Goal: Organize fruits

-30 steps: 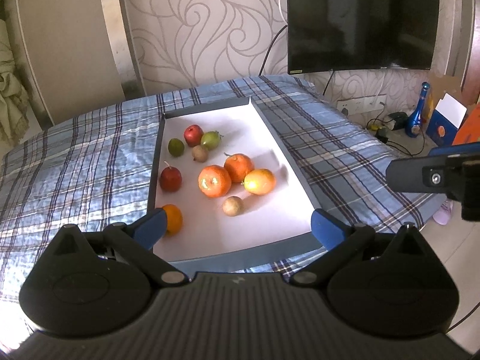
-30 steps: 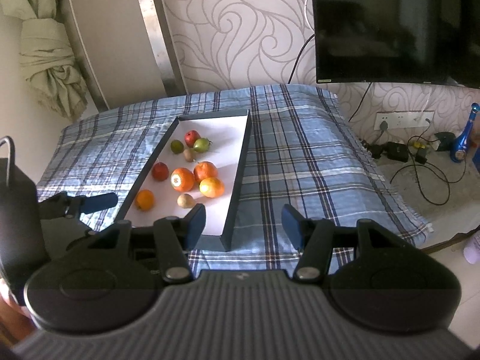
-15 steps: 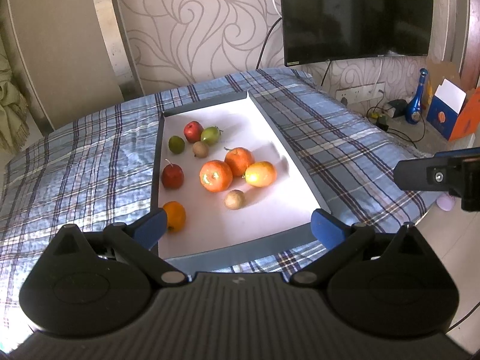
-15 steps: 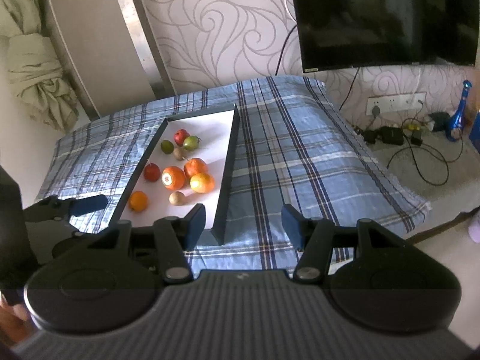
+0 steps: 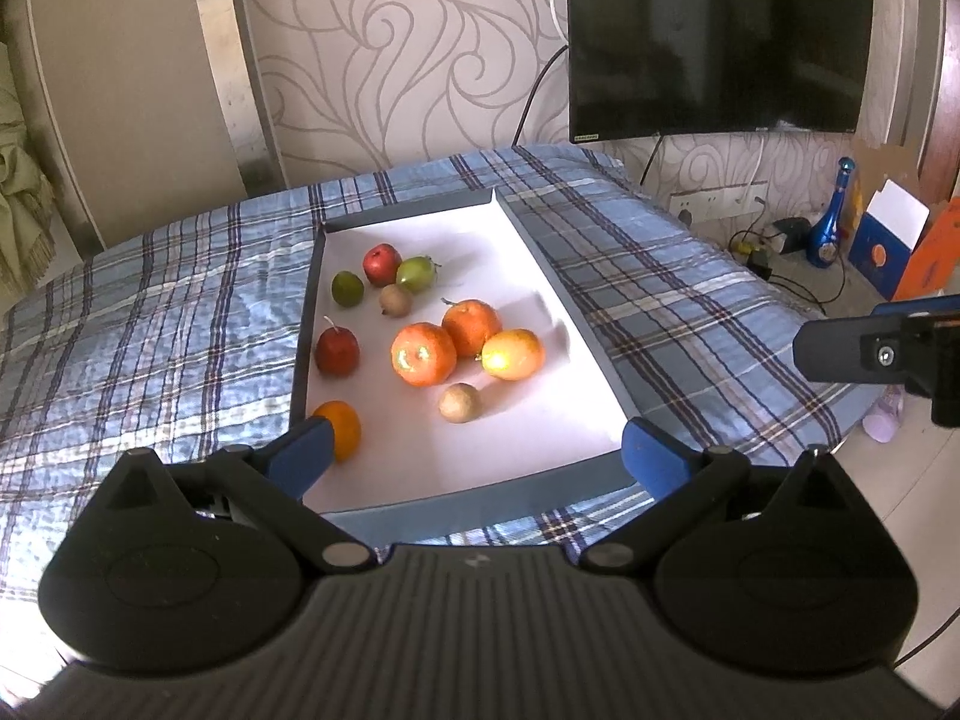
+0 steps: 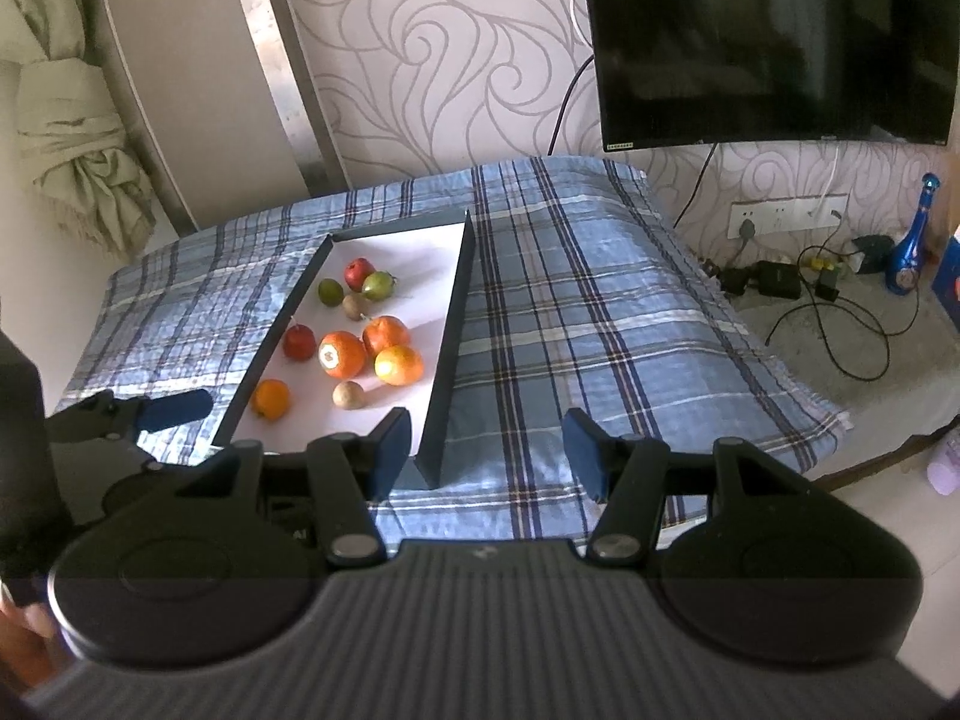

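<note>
round glossy fruits [image 5: 420, 354] in shallow white-lined tray [image 5: 591, 477] on rumpled plaid cloth [image 5: 150, 324], both grippers' fingers spread, empty

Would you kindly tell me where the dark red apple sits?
In the left wrist view, the dark red apple sits by the tray's left wall, left of the oranges.

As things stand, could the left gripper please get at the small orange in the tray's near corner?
Probably yes: the left gripper is open and empty, the small orange lies just beyond its left finger, and only the low tray wall stands between.
</note>
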The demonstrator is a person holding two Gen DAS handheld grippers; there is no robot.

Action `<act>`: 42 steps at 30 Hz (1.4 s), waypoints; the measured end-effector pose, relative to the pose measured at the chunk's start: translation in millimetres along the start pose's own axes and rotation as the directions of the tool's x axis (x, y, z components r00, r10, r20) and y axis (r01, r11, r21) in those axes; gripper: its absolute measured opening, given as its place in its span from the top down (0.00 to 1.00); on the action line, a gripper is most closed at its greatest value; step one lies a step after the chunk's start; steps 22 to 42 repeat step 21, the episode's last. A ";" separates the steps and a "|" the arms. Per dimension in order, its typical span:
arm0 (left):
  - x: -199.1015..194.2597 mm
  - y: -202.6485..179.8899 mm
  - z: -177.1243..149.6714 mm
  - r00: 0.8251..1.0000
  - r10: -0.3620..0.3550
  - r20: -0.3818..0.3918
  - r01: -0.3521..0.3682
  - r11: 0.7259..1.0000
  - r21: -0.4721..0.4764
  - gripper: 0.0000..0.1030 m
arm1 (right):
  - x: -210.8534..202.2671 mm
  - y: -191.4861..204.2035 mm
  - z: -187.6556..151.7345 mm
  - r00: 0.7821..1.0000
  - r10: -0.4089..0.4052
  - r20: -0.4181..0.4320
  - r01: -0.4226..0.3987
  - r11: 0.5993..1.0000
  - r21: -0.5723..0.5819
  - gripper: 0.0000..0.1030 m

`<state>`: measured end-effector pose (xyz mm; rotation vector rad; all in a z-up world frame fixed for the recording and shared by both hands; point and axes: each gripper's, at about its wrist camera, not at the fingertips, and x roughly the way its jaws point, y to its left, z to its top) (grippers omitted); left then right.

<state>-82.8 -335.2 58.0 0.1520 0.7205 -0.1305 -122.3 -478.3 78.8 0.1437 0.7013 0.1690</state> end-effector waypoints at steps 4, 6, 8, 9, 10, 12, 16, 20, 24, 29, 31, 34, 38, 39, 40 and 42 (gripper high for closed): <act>0.5 0.2 0.9 1.000 -0.010 0.009 0.010 1.000 -0.009 0.00 | -2.0 2.8 2.3 1.000 -0.007 0.002 0.007 1.000 -0.023 0.43; 0.9 0.8 1.6 1.000 -0.014 0.011 0.014 1.000 -0.011 0.00 | -2.1 3.9 3.0 1.000 -0.010 0.000 0.010 0.999 -0.030 0.43; 1.3 1.3 2.4 1.000 -0.017 0.012 0.017 1.000 -0.013 0.00 | -2.3 5.6 3.2 1.000 -0.012 0.000 0.012 0.999 -0.035 0.43; 1.4 1.8 2.9 1.000 -0.019 0.013 0.019 1.000 -0.014 0.00 | -2.3 6.0 3.2 1.000 -0.013 0.000 0.013 0.999 -0.036 0.43; 1.6 1.9 2.9 1.000 -0.021 0.012 0.021 1.000 -0.014 0.00 | -2.3 6.1 3.0 1.000 -0.012 0.000 0.012 0.999 -0.034 0.43; 2.4 2.0 3.4 1.000 -0.023 0.008 0.023 1.000 -0.011 0.00 | -1.9 6.4 3.0 1.000 -0.011 -0.001 0.011 0.999 -0.033 0.43; 0.9 3.9 2.4 1.000 -0.008 0.016 0.009 1.000 -0.026 0.01 | -1.3 5.3 2.0 1.000 -0.008 0.001 0.008 1.000 -0.017 0.43; 1.2 6.4 2.0 1.000 -0.019 0.007 0.019 1.000 -0.020 0.01 | 0.4 1.5 0.0 1.000 -0.011 0.002 0.011 1.000 0.010 0.43; 1.2 6.3 2.1 1.000 -0.020 0.005 0.020 1.000 -0.014 0.00 | 0.6 0.6 -0.4 1.000 -0.012 0.003 0.011 1.000 0.016 0.43; 1.2 6.3 2.1 1.000 -0.020 0.005 0.020 1.000 -0.014 0.00 | 0.6 0.6 -0.4 1.000 -0.012 0.003 0.011 1.000 0.016 0.43; 1.2 6.3 2.1 1.000 -0.020 0.005 0.020 1.000 -0.014 0.00 | 0.6 0.6 -0.4 1.000 -0.012 0.003 0.011 1.000 0.016 0.43; 1.2 6.3 2.1 1.000 -0.020 0.005 0.020 1.000 -0.014 0.00 | 0.6 0.6 -0.4 1.000 -0.012 0.003 0.011 1.000 0.016 0.43; 1.2 6.3 2.1 1.000 -0.020 0.005 0.020 1.000 -0.014 0.00 | 0.6 0.6 -0.4 1.000 -0.012 0.003 0.011 1.000 0.016 0.43; 1.2 6.3 2.1 1.000 -0.020 0.005 0.020 1.000 -0.014 0.00 | 0.6 0.6 -0.4 1.000 -0.012 0.003 0.011 1.000 0.016 0.43; 1.2 6.3 2.1 1.000 -0.020 0.005 0.020 1.000 -0.014 0.00 | 0.6 0.6 -0.4 1.000 -0.012 0.003 0.011 1.000 0.016 0.43; 1.2 6.3 2.1 1.000 -0.020 0.005 0.020 1.000 -0.014 0.00 | 0.6 0.6 -0.4 1.000 -0.012 0.003 0.011 1.000 0.016 0.43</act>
